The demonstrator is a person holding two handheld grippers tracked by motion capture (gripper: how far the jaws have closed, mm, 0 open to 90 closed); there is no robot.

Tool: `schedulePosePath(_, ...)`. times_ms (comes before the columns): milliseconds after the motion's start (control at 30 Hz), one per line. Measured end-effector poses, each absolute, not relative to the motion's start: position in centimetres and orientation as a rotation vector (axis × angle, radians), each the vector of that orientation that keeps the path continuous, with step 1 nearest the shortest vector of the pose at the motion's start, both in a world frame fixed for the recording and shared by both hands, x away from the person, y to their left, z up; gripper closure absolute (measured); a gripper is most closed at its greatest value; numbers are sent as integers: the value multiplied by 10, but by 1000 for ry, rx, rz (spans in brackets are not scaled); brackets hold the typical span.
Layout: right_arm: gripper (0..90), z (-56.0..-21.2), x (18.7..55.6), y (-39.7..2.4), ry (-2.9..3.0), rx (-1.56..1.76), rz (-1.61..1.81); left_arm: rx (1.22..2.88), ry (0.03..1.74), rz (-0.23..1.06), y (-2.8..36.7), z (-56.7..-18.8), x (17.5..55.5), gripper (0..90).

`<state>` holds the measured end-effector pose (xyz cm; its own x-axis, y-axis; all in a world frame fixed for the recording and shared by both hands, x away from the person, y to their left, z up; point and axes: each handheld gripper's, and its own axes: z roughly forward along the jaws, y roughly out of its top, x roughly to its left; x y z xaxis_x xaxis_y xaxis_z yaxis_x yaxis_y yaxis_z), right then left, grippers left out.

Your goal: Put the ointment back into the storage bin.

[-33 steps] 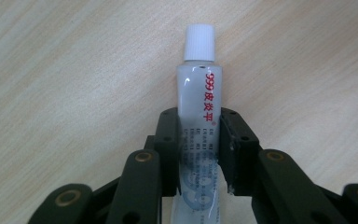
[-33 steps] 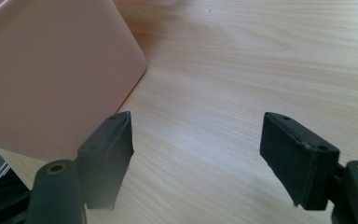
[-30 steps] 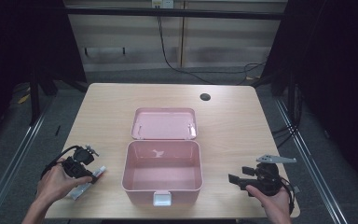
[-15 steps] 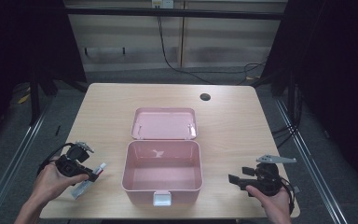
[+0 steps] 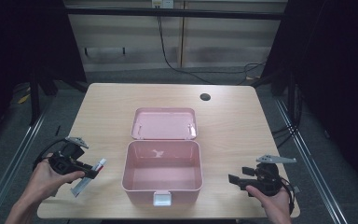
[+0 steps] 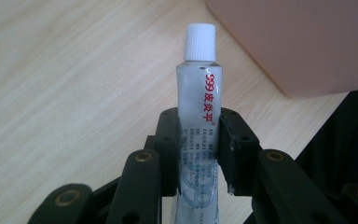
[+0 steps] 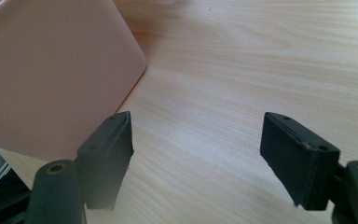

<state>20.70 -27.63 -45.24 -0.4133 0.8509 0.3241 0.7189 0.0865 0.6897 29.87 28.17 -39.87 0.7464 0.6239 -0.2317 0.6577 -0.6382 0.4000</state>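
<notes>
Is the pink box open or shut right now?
Open. The pink box has its lid flipped back flat on the table behind it, and its bare inside shows from above.

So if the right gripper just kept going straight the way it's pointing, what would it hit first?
Probably the pink box. In the high view the right gripper points across the table at the box's near right wall, with bare wood between. Its open jaws hold nothing. Height is hard to judge, so it might skim the rim.

Plenty of bare table [image 5: 242, 121] along the right and upper part of the frame. The pink box [image 5: 162, 173] sits dead centre with its lid [image 5: 165, 123] flipped open behind it, blocking any straight path between left and right.
</notes>
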Motion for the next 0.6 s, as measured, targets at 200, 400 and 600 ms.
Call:
schedulePosePath(200, 255, -452, 207, -276, 2191, 1600, 1236, 2468, 958, -109, 279, -388, 299, 708)
schedulePosePath(400, 255, -452, 207, -276, 2193, 1600, 1234, 2509, 912, -93, 274, -379, 297, 708)
schedulePosePath(600, 254, -452, 207, -276, 2194, 1597, 1235, 2548, 862, -77, 266, -367, 295, 708)
